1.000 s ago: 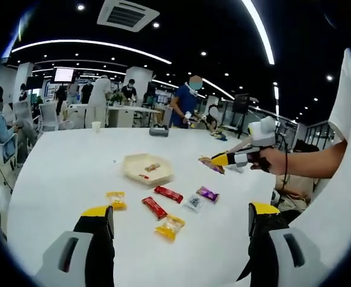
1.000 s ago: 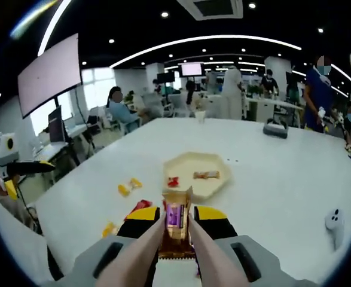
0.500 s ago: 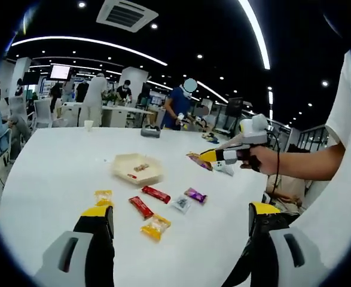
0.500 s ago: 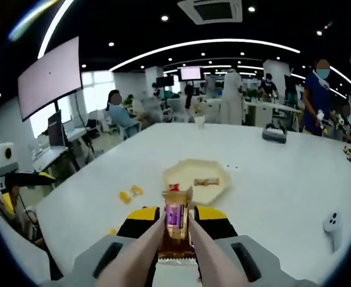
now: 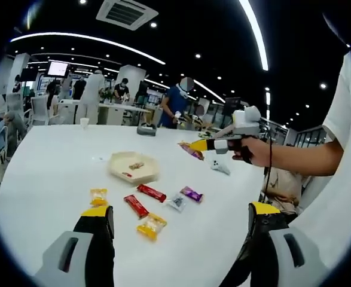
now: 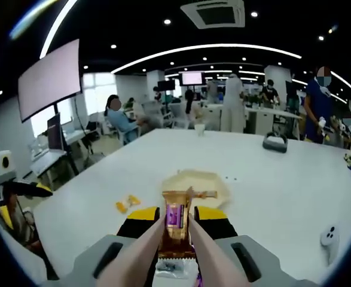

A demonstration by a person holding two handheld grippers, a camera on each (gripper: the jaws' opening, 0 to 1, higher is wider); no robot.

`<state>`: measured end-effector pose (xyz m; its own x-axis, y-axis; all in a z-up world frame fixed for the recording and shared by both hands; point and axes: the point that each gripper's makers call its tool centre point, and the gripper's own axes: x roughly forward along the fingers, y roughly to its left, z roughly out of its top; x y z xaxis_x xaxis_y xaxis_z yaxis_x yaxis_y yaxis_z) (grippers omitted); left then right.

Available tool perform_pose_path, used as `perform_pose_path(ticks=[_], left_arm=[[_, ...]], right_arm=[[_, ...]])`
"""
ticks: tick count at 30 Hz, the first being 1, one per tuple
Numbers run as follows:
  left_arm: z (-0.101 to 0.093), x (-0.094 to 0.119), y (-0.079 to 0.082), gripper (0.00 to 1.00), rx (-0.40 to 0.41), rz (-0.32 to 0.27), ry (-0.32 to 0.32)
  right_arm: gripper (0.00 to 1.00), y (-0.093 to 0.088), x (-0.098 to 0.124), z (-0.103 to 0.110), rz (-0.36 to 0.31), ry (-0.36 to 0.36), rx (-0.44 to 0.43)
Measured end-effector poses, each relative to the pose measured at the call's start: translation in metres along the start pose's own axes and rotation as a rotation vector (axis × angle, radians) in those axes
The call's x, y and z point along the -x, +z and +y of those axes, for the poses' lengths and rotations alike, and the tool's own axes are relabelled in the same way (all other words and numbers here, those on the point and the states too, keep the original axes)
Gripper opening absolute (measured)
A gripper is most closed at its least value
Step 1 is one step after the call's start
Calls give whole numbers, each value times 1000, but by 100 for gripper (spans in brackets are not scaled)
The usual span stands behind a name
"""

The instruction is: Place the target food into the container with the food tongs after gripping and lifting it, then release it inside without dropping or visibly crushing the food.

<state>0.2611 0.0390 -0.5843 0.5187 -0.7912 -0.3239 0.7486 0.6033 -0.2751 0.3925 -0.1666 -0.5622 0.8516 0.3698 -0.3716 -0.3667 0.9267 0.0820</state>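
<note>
So the right gripper is clamped on a pair of pinkish tongs, and the tongs pinch a brown and purple snack upright between their tips, up in the air over the white table. In the right gripper view the snack sits just in front of the cream hexagon tray, overlapping its near edge, and the tray already has a wrapped snack inside. A yellow candy lies on the table off to the left of it, and a white controller sits far right. From the left gripper view you can see that same gripper held out in a hand, snack at its tip, up beyond and to the right of the tray and clear of the table. The left gripper has its jaws spread wide with nothing between them, low near the table edge. Between it and the tray lies a loose row of wrapped snacks: two red bars, two yellow packs, a clear one and a purple one.
</note>
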Motion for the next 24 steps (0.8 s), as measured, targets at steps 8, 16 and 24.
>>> perform_pose_path(ticks=[8,16,24], left_arm=[[6,6,11,94,26,-49,26],[2,13,0,94,-14,-15,29],[14,20,-7,95,-43,15,90]], right_arm=[[22,13,-12,1,-1,16,44],[22,16,-22,-6,-4,8,47],[22,22,-34,0,-8,20,47]])
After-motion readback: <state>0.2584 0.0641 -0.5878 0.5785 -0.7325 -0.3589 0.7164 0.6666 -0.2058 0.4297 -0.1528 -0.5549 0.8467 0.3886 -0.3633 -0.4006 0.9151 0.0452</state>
